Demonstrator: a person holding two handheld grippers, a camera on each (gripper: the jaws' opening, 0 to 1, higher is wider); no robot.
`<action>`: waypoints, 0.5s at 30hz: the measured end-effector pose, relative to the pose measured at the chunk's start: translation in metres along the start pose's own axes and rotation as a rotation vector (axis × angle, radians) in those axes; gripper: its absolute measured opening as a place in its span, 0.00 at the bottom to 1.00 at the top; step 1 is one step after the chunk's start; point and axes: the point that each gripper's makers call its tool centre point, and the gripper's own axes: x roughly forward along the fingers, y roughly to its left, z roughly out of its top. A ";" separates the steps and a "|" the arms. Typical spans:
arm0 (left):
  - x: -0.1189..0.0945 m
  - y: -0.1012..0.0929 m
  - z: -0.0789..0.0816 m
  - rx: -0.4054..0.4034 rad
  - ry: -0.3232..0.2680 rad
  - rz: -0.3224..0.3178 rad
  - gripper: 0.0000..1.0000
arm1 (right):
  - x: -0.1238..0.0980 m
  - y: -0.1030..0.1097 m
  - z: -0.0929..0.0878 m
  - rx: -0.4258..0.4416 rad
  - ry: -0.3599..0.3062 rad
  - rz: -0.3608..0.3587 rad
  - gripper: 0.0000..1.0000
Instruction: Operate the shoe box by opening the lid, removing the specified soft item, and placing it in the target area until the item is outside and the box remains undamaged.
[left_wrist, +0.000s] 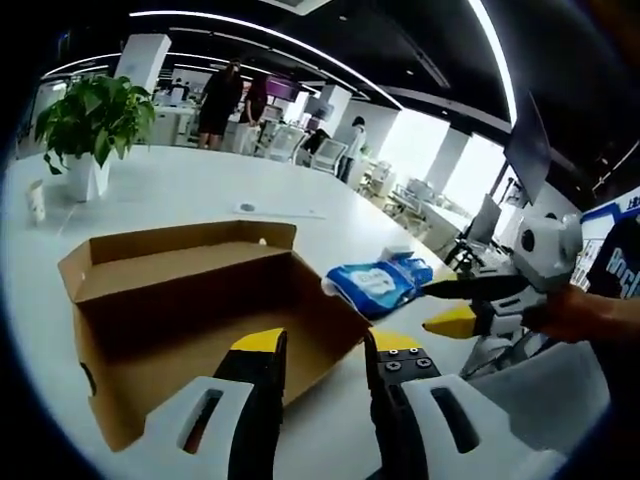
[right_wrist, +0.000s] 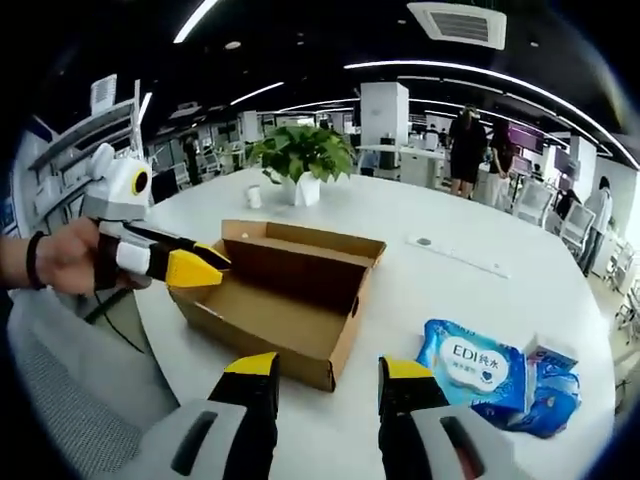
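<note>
Wipes pack lies on table right of open box, likely delivered; left gripper and right gripper both spread, empty.

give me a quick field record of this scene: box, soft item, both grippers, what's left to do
box: cardboard shoe box, open, looks empty
soft item: blue wipes pack, lying on the white table outside the box
left gripper: open, holding nothing, by the box's near edge
right gripper: open, holding nothing, beside the pack
other: potted plant behind the box
left to do: nothing apparent; pack already out
</note>
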 end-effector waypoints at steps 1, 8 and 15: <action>0.000 0.000 0.000 0.000 0.000 -0.001 0.31 | -0.001 0.000 0.001 0.008 -0.005 -0.004 0.37; 0.006 -0.004 0.001 0.039 0.018 -0.011 0.31 | -0.009 0.003 -0.003 0.014 -0.010 -0.036 0.37; 0.007 -0.016 0.001 0.062 0.021 -0.044 0.31 | -0.014 0.006 -0.007 0.030 -0.014 -0.058 0.37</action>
